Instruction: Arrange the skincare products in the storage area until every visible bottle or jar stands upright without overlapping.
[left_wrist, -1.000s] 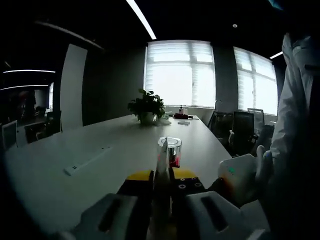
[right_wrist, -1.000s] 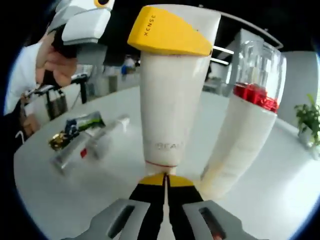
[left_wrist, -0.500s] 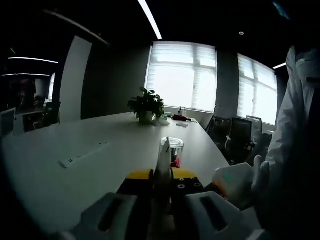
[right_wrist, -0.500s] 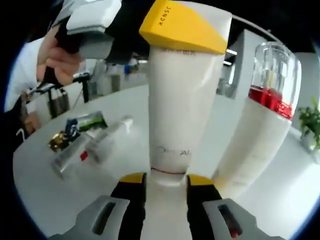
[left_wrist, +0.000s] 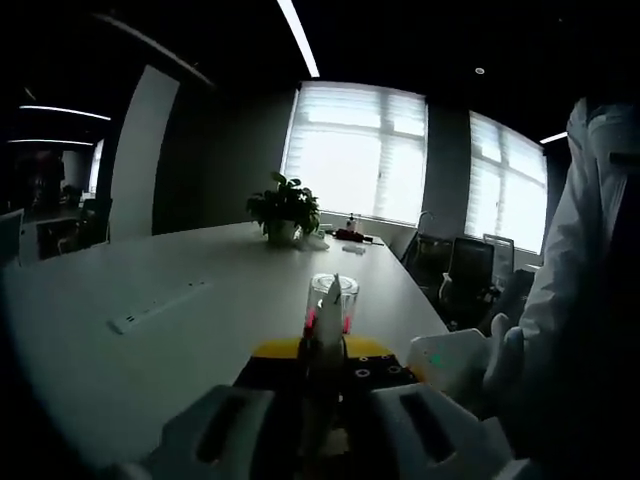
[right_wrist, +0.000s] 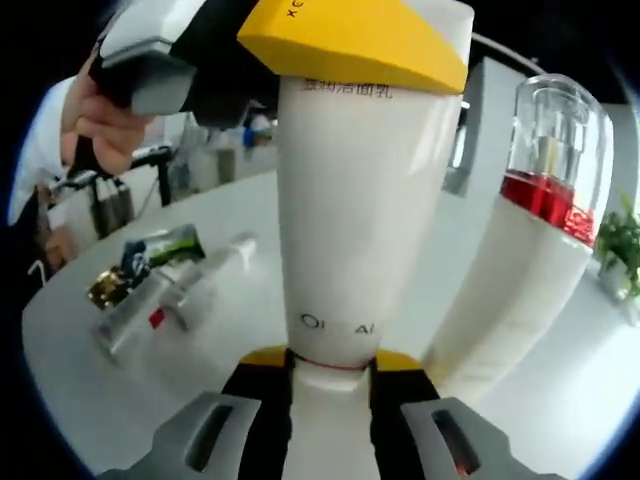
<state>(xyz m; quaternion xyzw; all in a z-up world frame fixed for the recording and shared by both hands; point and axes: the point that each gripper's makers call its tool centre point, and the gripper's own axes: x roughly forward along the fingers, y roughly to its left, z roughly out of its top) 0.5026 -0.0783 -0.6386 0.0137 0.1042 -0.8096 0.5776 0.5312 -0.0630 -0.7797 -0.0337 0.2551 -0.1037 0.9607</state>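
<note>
A white tube stands upright between my two grippers. My right gripper is shut on its lower end, a jaw pressed on each side. My left gripper comes down from above, its yellow pad clamped on the tube's flat top end. In the left gripper view that end shows edge-on as a thin white blade between the left gripper's shut jaws. Just to the right stands a white bottle with a red band and a clear cap, upright on the table. Several products lie flat to the left.
The long white table carries a potted plant at its far end and a power strip at left. Office chairs line the right side. The person's white sleeve and hand are close on the right.
The right gripper's jaws were shut together below the tube one second ago; they have since parted and moved up around its lower end. The left gripper keeps its hold on the top.
</note>
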